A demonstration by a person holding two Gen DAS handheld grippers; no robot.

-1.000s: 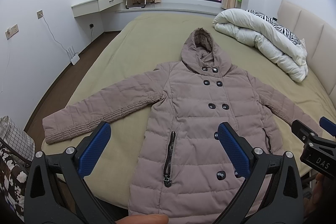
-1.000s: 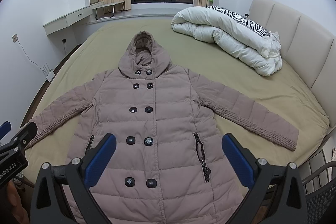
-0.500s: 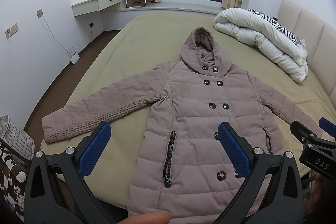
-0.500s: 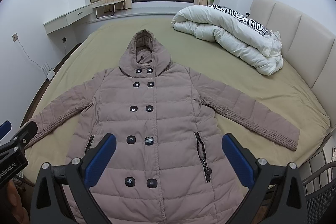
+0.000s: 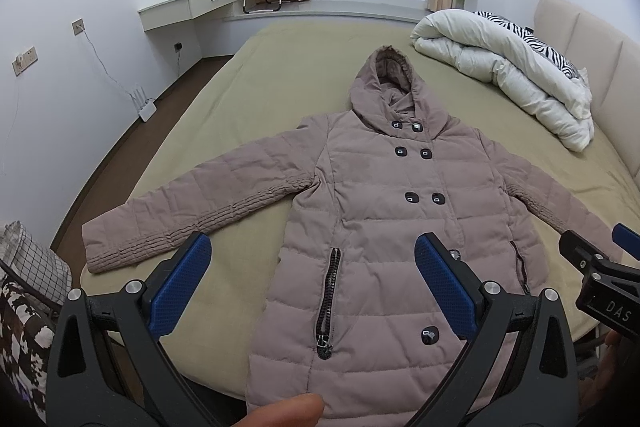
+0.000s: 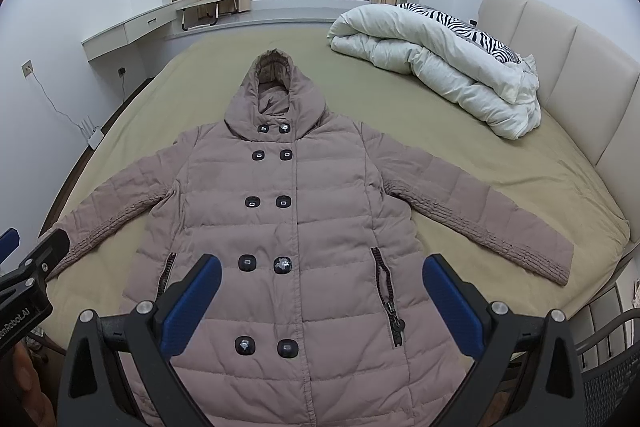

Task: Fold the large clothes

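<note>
A taupe hooded puffer coat [image 5: 384,227] lies flat and face up on the bed, sleeves spread to both sides, hood pointing to the window; it also shows in the right wrist view [image 6: 296,235]. It has black buttons and two zipped pockets. My left gripper [image 5: 312,267] is open and empty, held above the coat's lower left part. My right gripper [image 6: 322,287] is open and empty above the coat's lower middle. Each gripper shows at the edge of the other's view.
The bed [image 5: 248,83] has an olive sheet. A rolled white duvet with a zebra pillow [image 6: 440,55] lies at the right by the beige headboard [image 6: 568,59]. A desk [image 5: 192,3] and window stand at the far wall. A checked bag [image 5: 28,267] sits at the left.
Both grippers have shifted very slightly; the view of the coat is almost the same. The jaws have stayed open.
</note>
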